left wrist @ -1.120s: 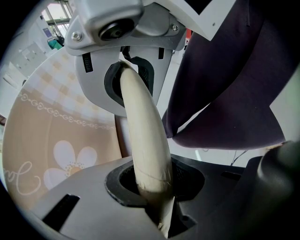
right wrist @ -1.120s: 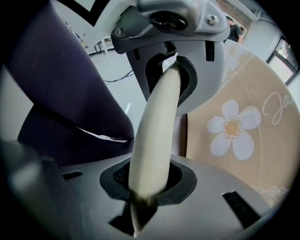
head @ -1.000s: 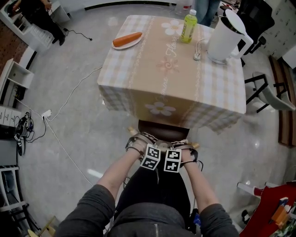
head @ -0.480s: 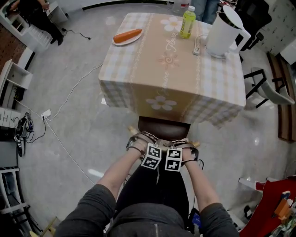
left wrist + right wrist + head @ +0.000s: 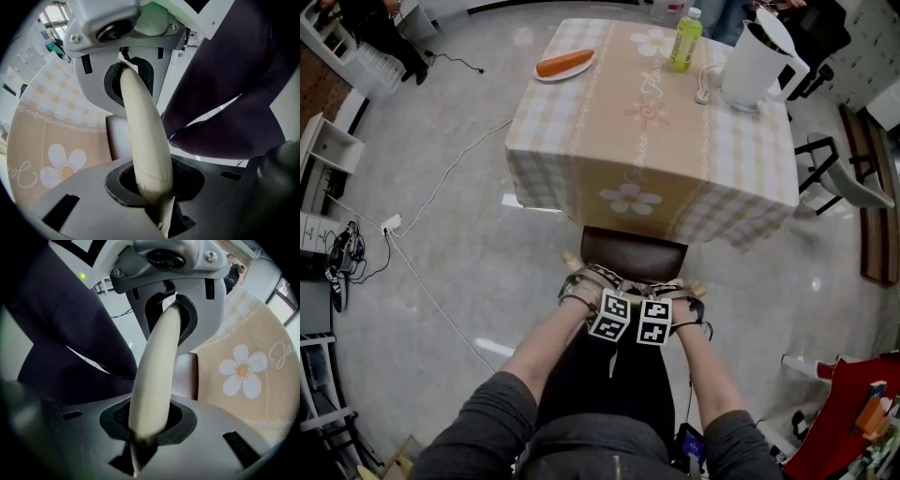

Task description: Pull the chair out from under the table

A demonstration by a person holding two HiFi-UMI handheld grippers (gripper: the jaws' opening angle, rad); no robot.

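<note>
The chair's dark brown seat sticks out from under the checked tablecloth of the table in the head view. Its cream top rail runs across just in front of my legs. My left gripper and right gripper sit side by side on that rail and point down. In the left gripper view the rail passes between the jaws of the left gripper, which are shut on it. The right gripper view shows the same: the right gripper is shut on the rail.
On the table lie a carrot on a plate, a green bottle and a white kettle. A white cable trails over the floor at left. Another chair stands at right, shelves at left.
Both grippers have come back toward me with the rail in them. More of the seat shows from under the tablecloth, and the table has drifted up in the frame.
</note>
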